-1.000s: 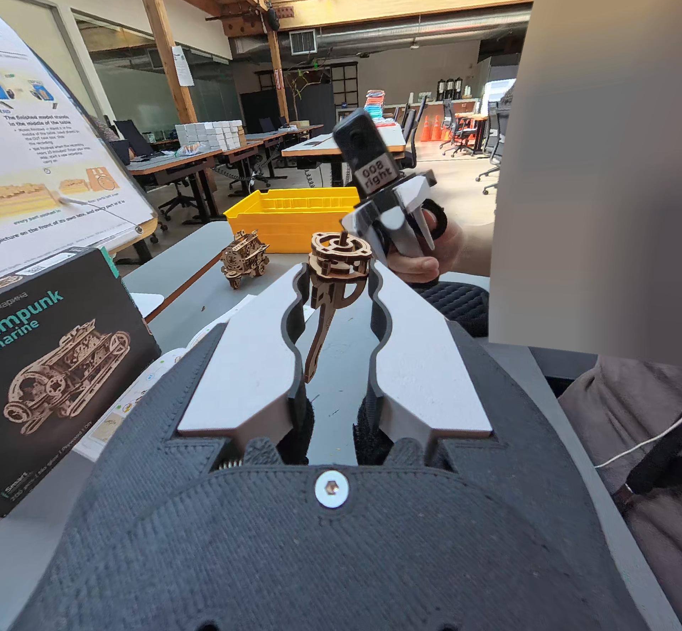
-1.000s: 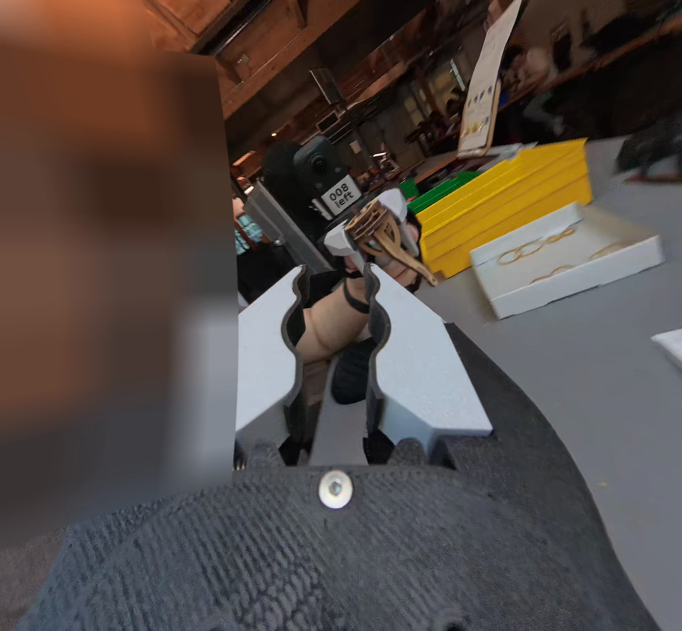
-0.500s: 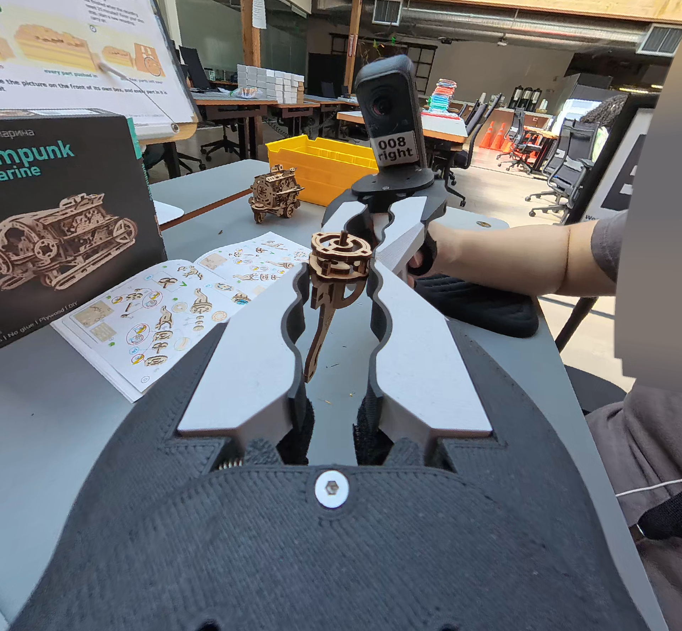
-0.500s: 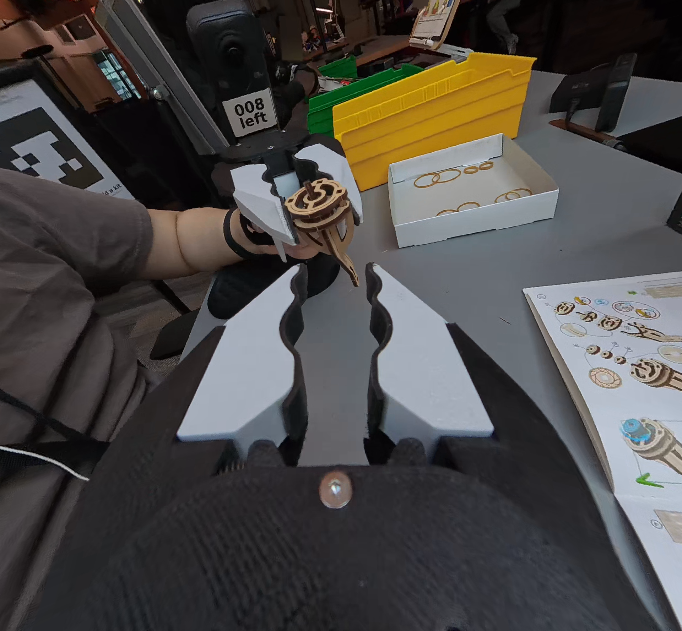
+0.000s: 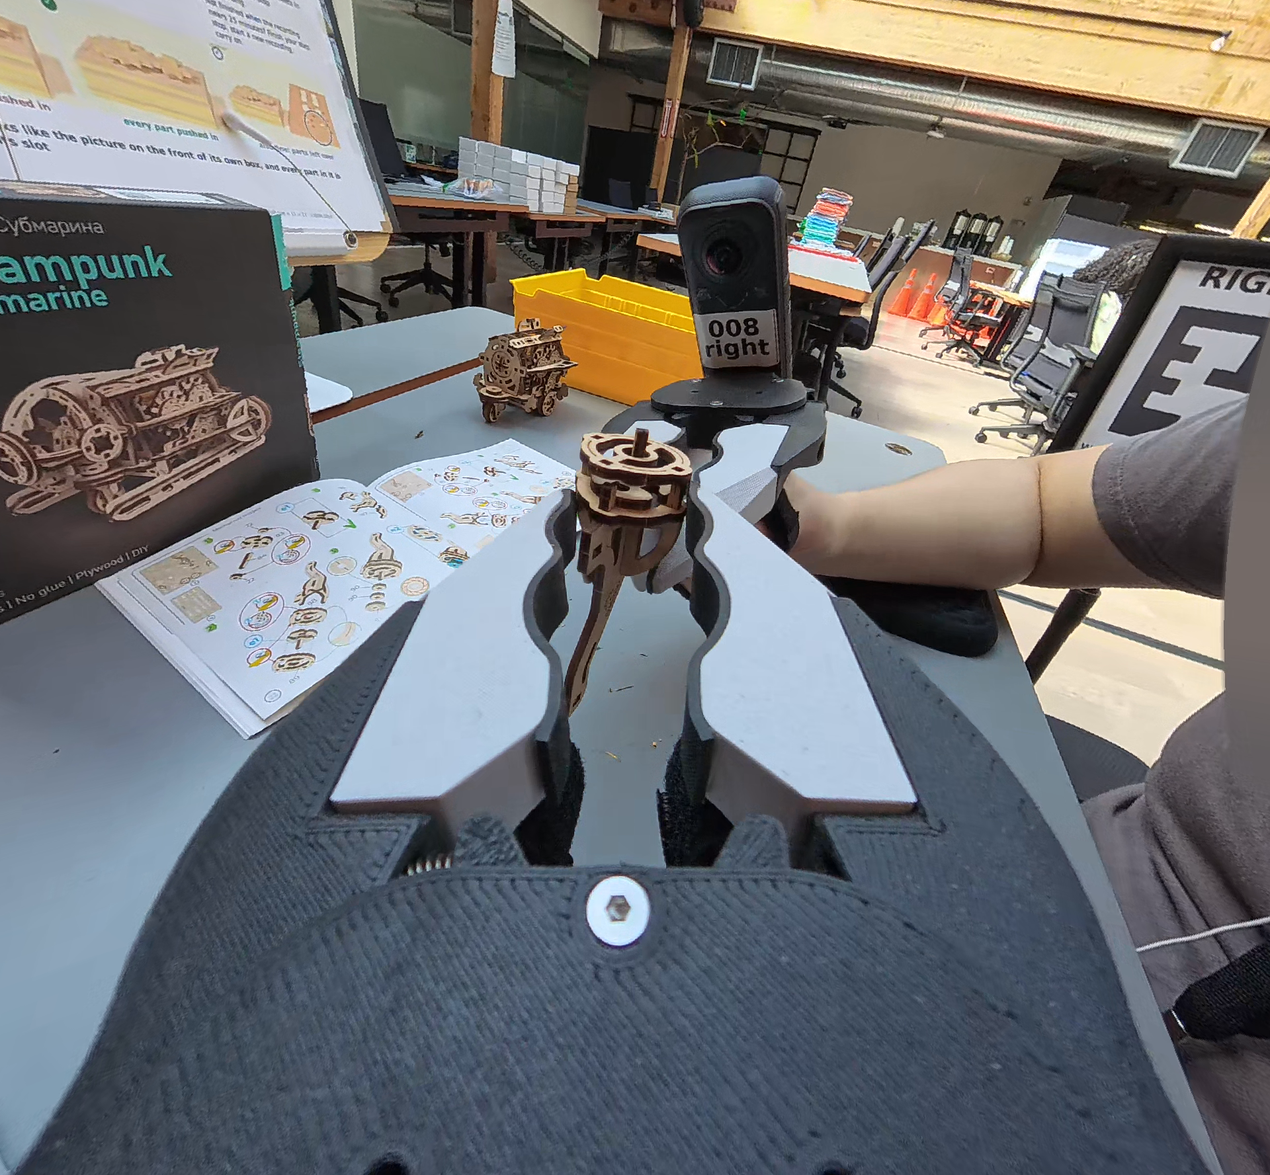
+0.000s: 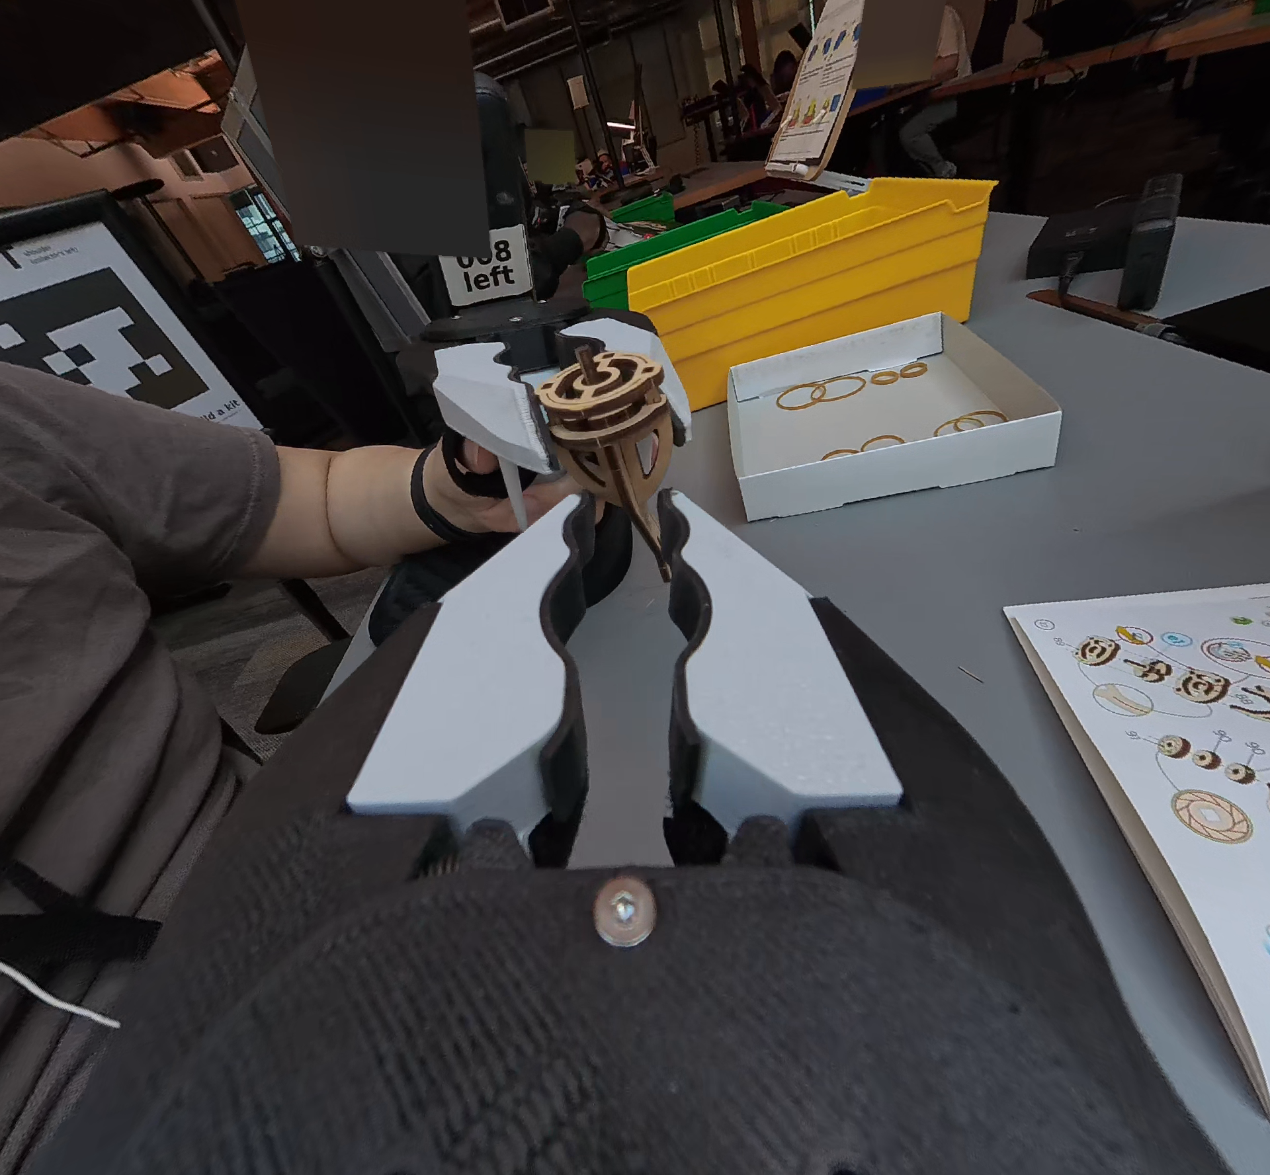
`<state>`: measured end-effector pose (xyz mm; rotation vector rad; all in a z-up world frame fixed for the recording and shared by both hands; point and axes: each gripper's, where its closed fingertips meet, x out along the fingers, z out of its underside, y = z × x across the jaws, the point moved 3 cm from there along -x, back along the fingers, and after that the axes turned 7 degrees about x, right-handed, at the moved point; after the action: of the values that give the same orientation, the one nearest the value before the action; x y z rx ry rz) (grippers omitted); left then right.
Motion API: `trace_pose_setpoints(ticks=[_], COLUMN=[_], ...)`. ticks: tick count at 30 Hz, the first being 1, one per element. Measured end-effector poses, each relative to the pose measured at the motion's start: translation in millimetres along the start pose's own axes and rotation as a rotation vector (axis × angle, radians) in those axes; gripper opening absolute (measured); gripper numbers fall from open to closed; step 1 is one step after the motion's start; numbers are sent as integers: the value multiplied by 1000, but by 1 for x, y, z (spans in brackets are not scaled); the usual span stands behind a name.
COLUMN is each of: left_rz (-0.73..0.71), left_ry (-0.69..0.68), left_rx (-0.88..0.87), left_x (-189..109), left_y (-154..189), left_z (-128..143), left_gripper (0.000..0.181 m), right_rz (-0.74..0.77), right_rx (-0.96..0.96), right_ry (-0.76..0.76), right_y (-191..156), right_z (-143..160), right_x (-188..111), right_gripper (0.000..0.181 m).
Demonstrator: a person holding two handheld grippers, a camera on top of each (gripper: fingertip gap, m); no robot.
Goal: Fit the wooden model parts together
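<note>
Both grippers level, facing, wooden assembly (image 5: 629, 510) between.

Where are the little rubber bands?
In the right wrist view, the rubber bands lie inside the open white box on the grey table, just in front of the yellow bin.

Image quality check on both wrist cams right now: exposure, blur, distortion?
Left wrist view: bright daylight, sharp on the wooden subassembly held in the left gripper; strong wide-angle bending at the edges. Right wrist view: dim, murky background, but the yellow bin and white tray are well lit; the right gripper is sharp, its black base soft near the lens.
</note>
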<state>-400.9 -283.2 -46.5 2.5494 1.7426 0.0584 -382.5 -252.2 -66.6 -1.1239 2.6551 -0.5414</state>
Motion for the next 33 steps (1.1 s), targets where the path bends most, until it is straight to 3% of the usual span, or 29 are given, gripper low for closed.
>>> trace_pose_setpoints(ticks=[4, 9, 15, 21, 24, 33], left_rz=[5, 12, 57, 159, 195, 197], left_ry=[10, 12, -22, 29, 60, 36], left_rx=[32, 16, 56, -58, -107, -31], left_x=[-2, -3, -11, -18, -19, -16], left_y=[4, 5, 7, 3, 5, 13], left_z=[-3, -2, 5, 4, -1, 3], left_gripper=[30, 31, 53, 23, 20, 4], right_rz=[7, -25, -59, -97, -122, -136], right_rx=[-68, -79, -70, -28, 21, -20], right_ry=[8, 14, 31, 57, 60, 17], right_y=[-2, -6, -9, -12, -11, -16], right_z=[1, 0, -5, -7, -4, 6], right_x=[-1, -4, -12, -21, -20, -7], right_gripper=[3, 1, 1, 1, 1, 1])
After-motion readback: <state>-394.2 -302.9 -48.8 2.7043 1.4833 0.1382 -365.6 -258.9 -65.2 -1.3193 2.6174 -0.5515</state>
